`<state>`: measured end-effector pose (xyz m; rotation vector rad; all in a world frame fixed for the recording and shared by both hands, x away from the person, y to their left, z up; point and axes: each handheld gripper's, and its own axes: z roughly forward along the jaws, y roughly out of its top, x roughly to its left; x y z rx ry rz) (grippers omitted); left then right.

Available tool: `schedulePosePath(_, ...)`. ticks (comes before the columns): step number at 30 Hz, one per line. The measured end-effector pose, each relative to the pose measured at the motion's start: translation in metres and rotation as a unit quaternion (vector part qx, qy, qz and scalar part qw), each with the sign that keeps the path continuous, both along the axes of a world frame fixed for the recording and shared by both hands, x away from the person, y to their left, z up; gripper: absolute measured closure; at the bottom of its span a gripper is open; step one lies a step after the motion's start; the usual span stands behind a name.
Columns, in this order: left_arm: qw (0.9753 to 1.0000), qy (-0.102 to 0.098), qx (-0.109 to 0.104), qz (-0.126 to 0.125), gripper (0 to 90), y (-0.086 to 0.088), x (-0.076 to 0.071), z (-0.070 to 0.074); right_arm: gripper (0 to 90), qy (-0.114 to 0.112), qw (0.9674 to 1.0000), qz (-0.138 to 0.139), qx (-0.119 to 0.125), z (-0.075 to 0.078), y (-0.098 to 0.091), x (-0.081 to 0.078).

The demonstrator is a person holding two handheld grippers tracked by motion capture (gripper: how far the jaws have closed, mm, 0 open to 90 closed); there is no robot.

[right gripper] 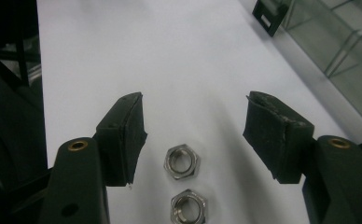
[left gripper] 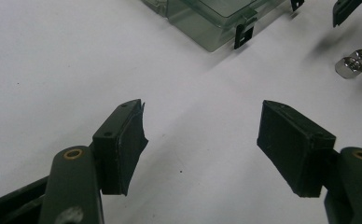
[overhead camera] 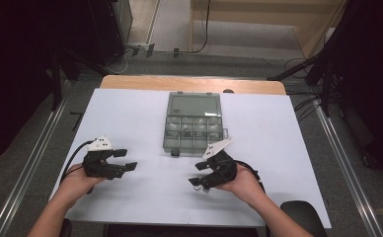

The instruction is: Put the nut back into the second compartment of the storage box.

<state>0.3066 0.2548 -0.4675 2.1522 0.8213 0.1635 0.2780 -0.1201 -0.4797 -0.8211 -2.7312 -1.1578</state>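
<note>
1. Table [overhead camera: 130, 123]: a white sheet covers the top; a strip of bare wood shows along the far edge.
2. Compartment box [overhead camera: 194, 122]: clear grey plastic, lid down, lying flat near the middle of the far edge. The half toward the far edge is one large section; the half toward the person is split into small cells. Cell contents are too small to identify. Dark latches sit on its near side; in the left gripper view one latch [left gripper: 243, 35] stands off the box's corner.
3. Left gripper [overhead camera: 124, 159]: held in the person's left hand [overhead camera: 78, 182] toward the near left corner of the surface, a white plate on top, cable trailing behind. Jaws spread wide, nothing between them. In the left gripper view only bare white sheet lies between the pads [left gripper: 128, 140].
4. Right gripper [overhead camera: 198, 175]: held in the right hand [overhead camera: 244, 185] toward the near edge, just right of centre and near the box's near side. Jaws spread, gripping nothing, angled down at the surface.
5. Two nuts [right gripper: 182, 162]: steel hex nuts lying flat on the sheet, just beside each other, one directly behind the other in the right gripper view. They sit between the right gripper's open jaws, touching neither pad. The left gripper view shows them [left gripper: 354, 64] well off to one side.
</note>
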Motion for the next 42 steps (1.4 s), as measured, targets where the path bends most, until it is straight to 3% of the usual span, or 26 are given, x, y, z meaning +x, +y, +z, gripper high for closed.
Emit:
schedulePosePath(14,1.0000,0.001,-0.002,0.002,31.5,0.000,0.000,0.000,40.6,-0.008,0.9993,0.003,-0.037,-0.012,0.004,-0.013)
schedulePosePath(17,1.0000,0.000,-0.001,0.001,31.5,0.000,0.000,0.000,42.7,-0.006,0.9994,0.003,-0.032,-0.014,0.005,-0.014)
schedulePosePath(22,1.0000,0.000,-0.001,0.001,31.5,0.001,0.000,0.000,50.5,-0.010,0.9987,0.016,-0.047,-0.017,0.006,-0.015)
schedulePosePath(25,1.0000,-0.001,-0.002,0.002,31.5,0.001,0.000,0.000,54.4,0.002,0.9976,0.017,-0.067,-0.019,0.009,-0.017)
schedulePosePath(32,1.0000,-0.002,-0.001,0.001,31.5,0.000,0.000,0.000,69.0,-0.023,0.9966,0.003,-0.079,-0.021,0.010,-0.020)
schedulePosePath(42,1.0000,-0.002,-0.002,0.000,31.5,0.000,0.000,0.000,70.6,0.040,0.9973,-0.017,-0.059,-0.019,0.007,-0.008)
